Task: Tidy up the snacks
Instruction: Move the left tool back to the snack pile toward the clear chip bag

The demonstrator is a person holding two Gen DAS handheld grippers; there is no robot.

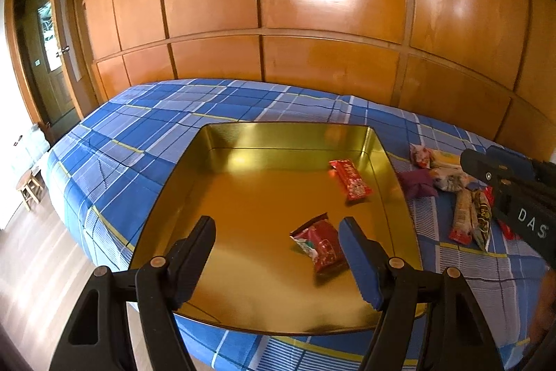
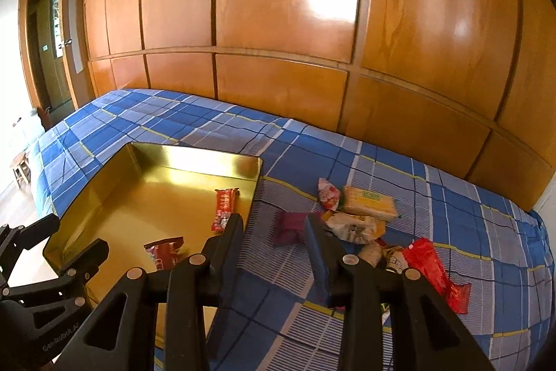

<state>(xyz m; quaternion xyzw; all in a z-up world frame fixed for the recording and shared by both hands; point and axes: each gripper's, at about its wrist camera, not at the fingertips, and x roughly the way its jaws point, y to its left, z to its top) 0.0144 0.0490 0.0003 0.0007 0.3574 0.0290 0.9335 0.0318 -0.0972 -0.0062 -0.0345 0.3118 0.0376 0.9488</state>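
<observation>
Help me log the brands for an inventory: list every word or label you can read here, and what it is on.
"DAS": white letters on the right tool, cut off by the frame edge.
"GenRobot.AI": faint, on the left tool, uncertain.
Red packets in the tin: print too blurred.
Cracker pack green label: too small.
Other snacks: unreadable.

Left gripper [image 1: 278,228] jaws wide, empty; right gripper [image 2: 274,225] jaws parted, seemingly empty.

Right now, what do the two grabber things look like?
Both are black plastic clamps with two long fingers. The left gripper has dark blue ridged pads on its fingertips and round coppery pins at the joints. The right gripper looks the same. White letters are printed on its side. No cables or sleeves show.
</observation>
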